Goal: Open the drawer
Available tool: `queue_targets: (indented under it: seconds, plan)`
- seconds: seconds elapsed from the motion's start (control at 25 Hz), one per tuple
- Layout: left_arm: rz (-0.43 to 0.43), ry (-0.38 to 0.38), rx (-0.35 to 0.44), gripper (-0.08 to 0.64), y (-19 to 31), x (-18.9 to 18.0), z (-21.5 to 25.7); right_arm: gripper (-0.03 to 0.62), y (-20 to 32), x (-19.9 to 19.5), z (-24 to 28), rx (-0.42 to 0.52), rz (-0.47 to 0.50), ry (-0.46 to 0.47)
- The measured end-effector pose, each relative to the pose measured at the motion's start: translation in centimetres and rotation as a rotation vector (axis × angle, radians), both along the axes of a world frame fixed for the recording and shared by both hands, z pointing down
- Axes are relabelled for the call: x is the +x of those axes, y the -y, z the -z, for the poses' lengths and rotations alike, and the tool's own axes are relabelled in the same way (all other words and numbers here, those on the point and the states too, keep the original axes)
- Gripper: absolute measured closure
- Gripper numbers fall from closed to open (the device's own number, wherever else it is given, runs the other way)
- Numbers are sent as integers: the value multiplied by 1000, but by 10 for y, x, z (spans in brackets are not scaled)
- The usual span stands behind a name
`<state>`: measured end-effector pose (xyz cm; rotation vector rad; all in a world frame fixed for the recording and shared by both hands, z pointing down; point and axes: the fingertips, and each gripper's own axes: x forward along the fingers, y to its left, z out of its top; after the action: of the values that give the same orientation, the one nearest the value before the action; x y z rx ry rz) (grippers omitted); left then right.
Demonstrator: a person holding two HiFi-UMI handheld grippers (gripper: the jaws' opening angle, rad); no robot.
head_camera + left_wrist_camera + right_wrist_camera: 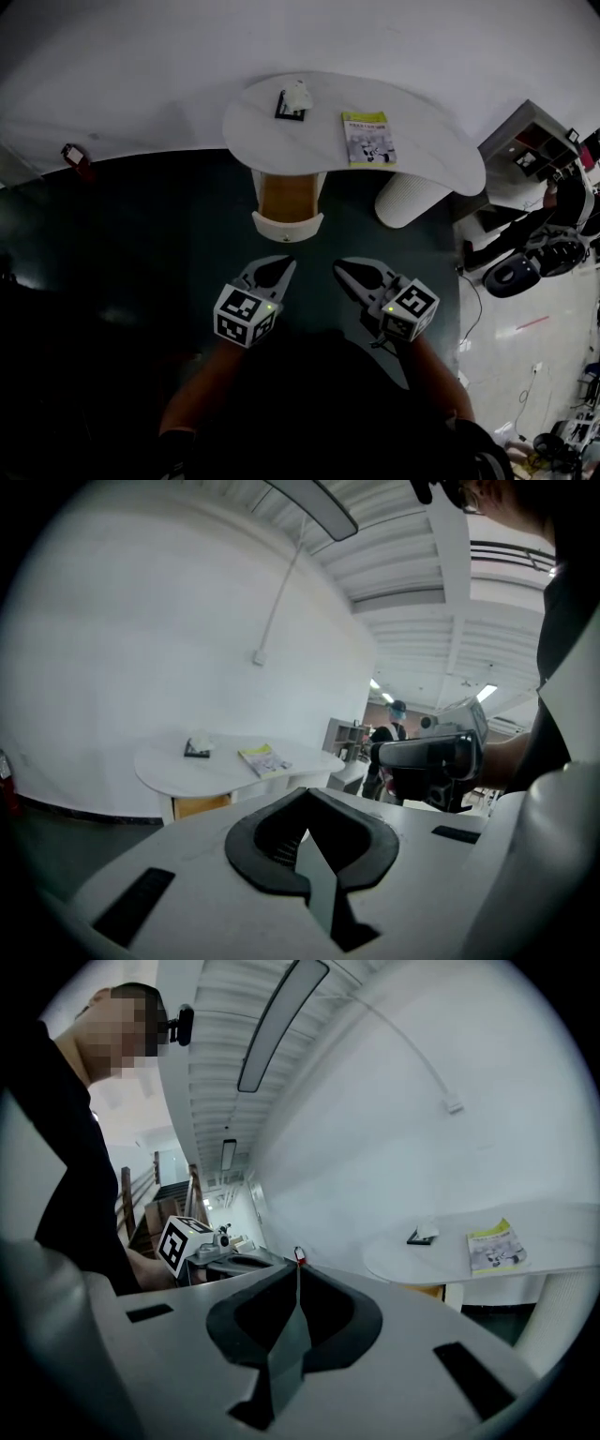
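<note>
1. Left gripper (305, 792): fingers closed, nothing between.
2. Right gripper (298, 1269): fingers closed too, empty.
3. Drawer (287, 197): ahead of both fingers, well apart, under table (422, 155).

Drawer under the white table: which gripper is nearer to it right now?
Left. The left gripper is almost straight in front of the drawer, short of it, not touching. The right gripper is alongside the left one, offset to the right, farther off.
</note>
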<state>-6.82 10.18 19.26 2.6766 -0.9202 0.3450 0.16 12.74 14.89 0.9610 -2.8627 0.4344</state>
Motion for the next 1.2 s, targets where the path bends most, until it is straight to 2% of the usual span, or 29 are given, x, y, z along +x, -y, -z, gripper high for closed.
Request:
queue_targets:
  seconds: [0.12,0.32,0.52,0.84,1.0,1.2]
  plan:
    - [9,-31,27,548,-9,21,25,572,-9,29,19,-4,-44,42]
    - [15,-61,81,548,-21,49,60,575,-19,70,65,16,-160,221]
    - [17,-107,110,548,-38,74,88,576,-41,97,87,155,-138,130]
    - [-9,-105,219,548,-59,92,129,576,-59,115,120,228,-142,145]
    - [-3,-133,211,548,-69,87,139,577,-69,114,132,259,-132,150]
    - [21,-120,224,548,-74,72,143,577,-75,108,136,278,-139,153]
